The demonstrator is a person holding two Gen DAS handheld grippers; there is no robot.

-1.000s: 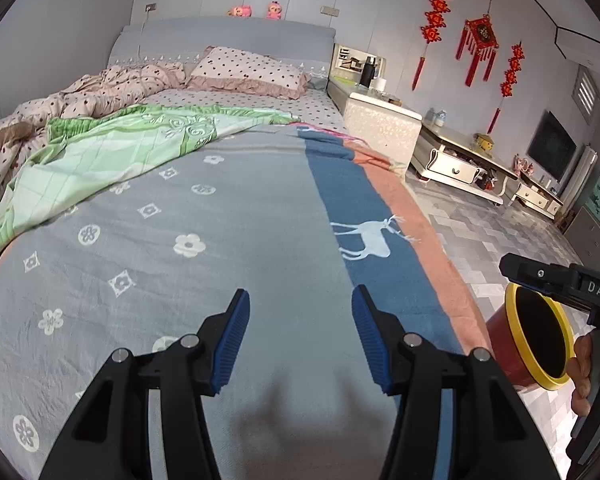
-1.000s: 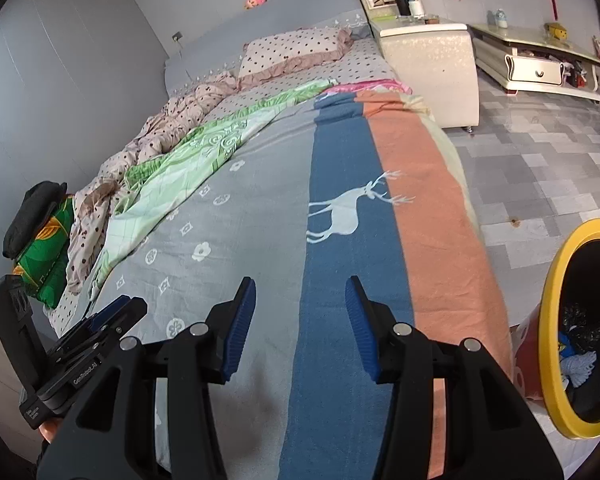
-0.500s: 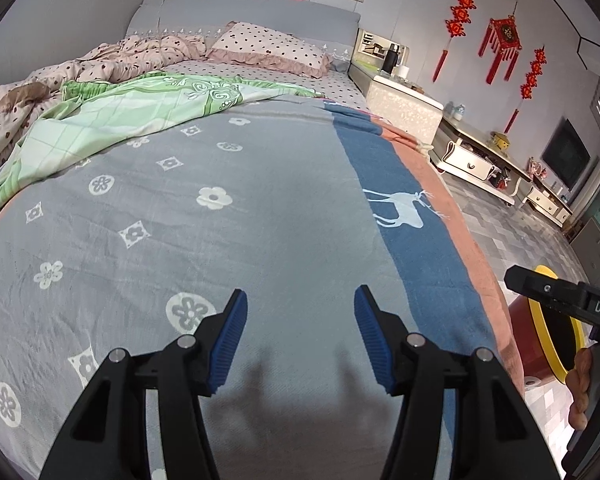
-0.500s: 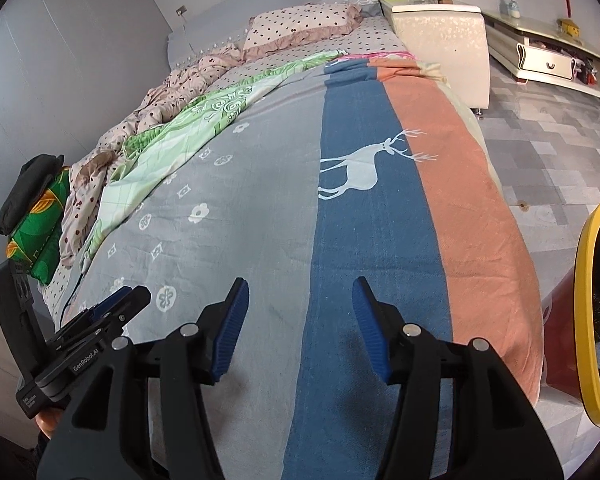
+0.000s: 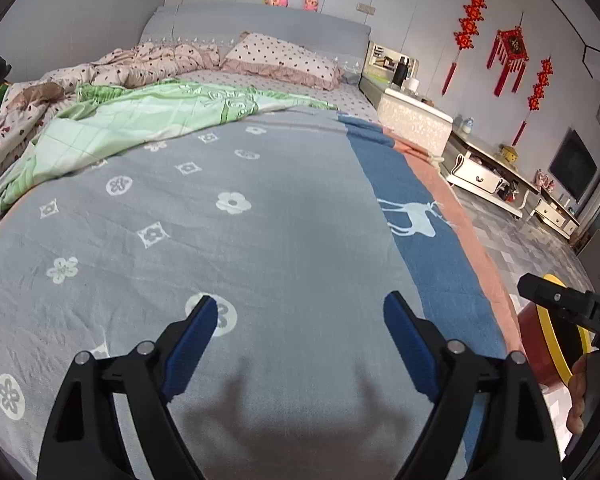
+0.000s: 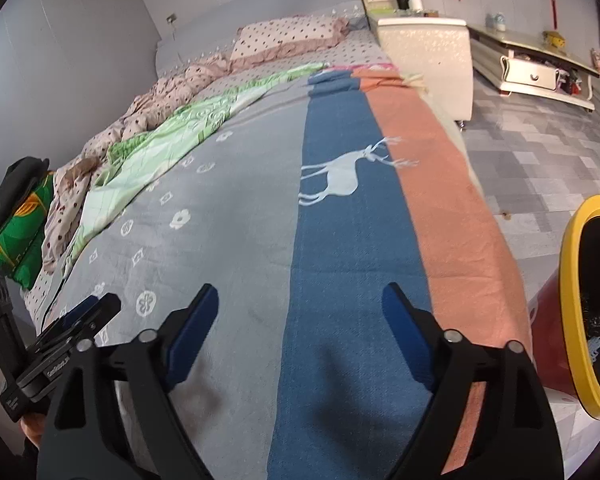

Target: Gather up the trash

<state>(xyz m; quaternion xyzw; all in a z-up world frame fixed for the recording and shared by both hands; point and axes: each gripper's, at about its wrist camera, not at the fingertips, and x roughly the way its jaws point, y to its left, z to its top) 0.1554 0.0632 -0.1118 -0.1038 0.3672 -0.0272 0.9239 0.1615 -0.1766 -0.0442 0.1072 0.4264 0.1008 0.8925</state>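
Both grippers, left gripper (image 5: 296, 320) and right gripper (image 6: 296, 308), jaws just spread, empty over woven grey-blue-orange bedspread (image 5: 284, 216); only the right view shows inside the red yellow-rimmed round bin (image 6: 572, 320), possibly white scraps.

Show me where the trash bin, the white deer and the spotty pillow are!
trash bin (image 6: 572, 280), right wrist view, yellow rim.
white deer (image 6: 342, 174), right wrist view, its body.
spotty pillow (image 5: 284, 56), left wrist view, its middle.

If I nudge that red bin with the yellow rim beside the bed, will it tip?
Possibly. The red bin with the yellow rim looks like light plastic, holding only a little trash, so it probably slides or tips easily. The glossy tile floor would likely help it skid.
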